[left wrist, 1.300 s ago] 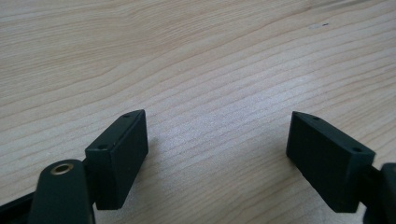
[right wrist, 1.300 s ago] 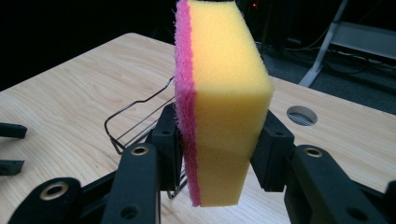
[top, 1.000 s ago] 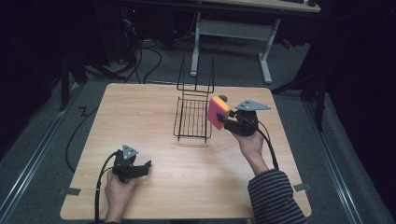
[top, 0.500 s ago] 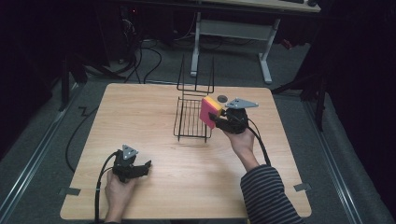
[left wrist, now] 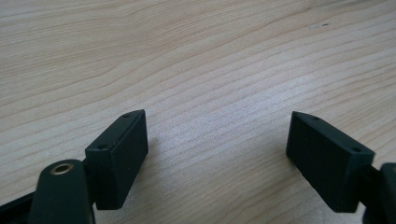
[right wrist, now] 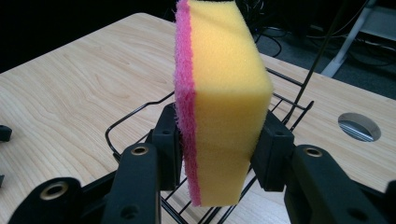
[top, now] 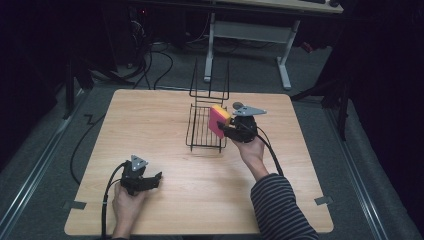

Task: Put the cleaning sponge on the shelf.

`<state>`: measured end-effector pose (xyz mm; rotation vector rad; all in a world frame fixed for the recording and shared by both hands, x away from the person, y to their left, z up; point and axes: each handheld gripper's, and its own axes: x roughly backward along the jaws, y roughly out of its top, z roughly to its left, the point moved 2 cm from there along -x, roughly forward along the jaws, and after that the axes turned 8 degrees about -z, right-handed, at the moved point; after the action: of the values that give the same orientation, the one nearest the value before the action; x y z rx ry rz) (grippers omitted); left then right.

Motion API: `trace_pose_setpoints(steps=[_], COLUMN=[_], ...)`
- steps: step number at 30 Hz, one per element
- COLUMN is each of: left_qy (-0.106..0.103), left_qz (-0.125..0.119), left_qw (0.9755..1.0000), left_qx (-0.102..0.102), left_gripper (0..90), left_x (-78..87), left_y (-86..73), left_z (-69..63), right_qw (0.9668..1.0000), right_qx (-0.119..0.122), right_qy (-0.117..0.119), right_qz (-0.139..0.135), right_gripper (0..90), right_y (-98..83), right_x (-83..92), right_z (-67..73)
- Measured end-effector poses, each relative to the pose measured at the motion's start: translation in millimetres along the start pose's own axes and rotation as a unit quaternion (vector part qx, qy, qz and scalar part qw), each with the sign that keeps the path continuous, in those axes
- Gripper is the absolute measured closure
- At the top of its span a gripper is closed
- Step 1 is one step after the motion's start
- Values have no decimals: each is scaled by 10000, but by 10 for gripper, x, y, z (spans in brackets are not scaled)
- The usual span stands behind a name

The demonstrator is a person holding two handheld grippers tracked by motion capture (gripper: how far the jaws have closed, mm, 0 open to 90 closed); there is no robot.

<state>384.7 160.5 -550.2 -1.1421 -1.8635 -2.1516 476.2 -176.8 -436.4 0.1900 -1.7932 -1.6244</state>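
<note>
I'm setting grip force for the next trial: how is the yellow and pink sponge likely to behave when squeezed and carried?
The sponge probably compresses easily: it narrows where the right gripper pinches it. It looks like light foam, standing upright from a grip near its lower end. The coarse pink face likely resists slipping.

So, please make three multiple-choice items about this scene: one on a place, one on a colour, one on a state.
1. Where is the sponge?
A. flat on the table near the left hand-held gripper
B. held at the right edge of the wire basket
C. on the floor

2. Which colours does the sponge have?
A. yellow and pink
B. green and white
C. blue only

3. How do the jaws of the left hand-held gripper stand?
A. shut on the sponge
B. shut on a cable
C. open, with nothing between them

Key: 1 B, the right hand-held gripper holds it upright by the wire basket. 2 A, yellow foam with a pink layer. 3 C, bare table shows between them.
</note>
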Motion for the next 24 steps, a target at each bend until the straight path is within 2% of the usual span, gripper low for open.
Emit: trace_pose_setpoints(steps=[15, 24], left_qy=[0, 0], left_qz=[1, 2], left_qw=[10000, 10000], left_qx=[0, 1], left_gripper=[213, 213], left_x=[0, 0], left_y=[0, 0], left_z=[0, 0], right_qw=[9998, 9994], right_qx=[28, 47], right_qy=[34, 30], right_qz=[206, 346], right_gripper=[598, 592], right_y=[-128, -189], right_x=[-216, -287], right_z=[46, 55])
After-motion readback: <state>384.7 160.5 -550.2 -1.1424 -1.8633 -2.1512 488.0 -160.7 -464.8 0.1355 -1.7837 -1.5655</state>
